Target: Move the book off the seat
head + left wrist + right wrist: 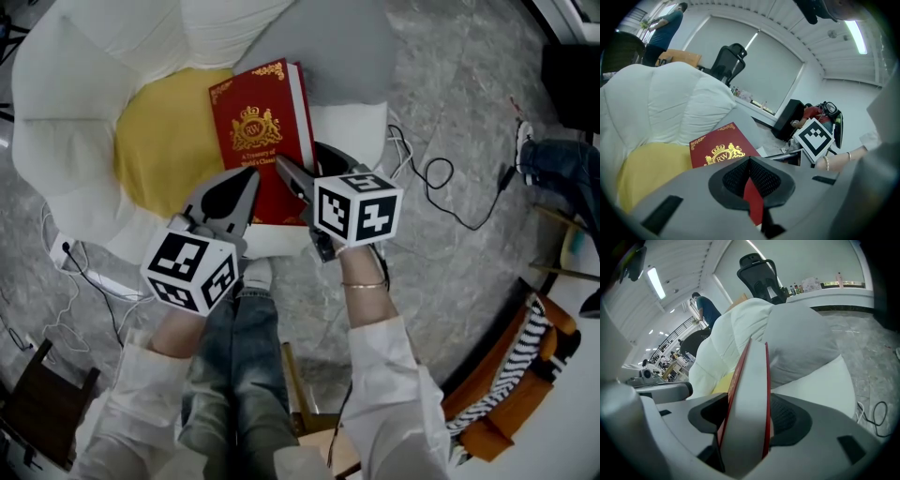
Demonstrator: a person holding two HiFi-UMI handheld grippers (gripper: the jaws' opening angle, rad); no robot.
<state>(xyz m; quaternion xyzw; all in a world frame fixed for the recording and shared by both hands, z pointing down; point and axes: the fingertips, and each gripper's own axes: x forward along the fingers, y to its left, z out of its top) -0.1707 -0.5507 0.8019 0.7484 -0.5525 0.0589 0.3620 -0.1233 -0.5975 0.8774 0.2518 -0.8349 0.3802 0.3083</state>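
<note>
A red book [261,141] with a gold crest hangs tilted over the yellow seat cushion [164,141] of a white armchair [56,103]. My left gripper [242,187] is shut on the book's near left corner. In the left gripper view a red sliver of cover [752,199] shows between the pads of the left gripper [751,187]. My right gripper [292,178] is shut on the book's near right edge. In the right gripper view the pale page block [749,399] and its red covers stand on edge between the jaws of the right gripper [745,427].
A grey cushion [347,47] lies on the armchair behind the book. Cables [441,178] trail over the marble floor to the right. The holder's jeans [234,375] are below the grippers. An orange striped chair [525,375] stands at lower right, and dark wooden furniture [47,403] at lower left.
</note>
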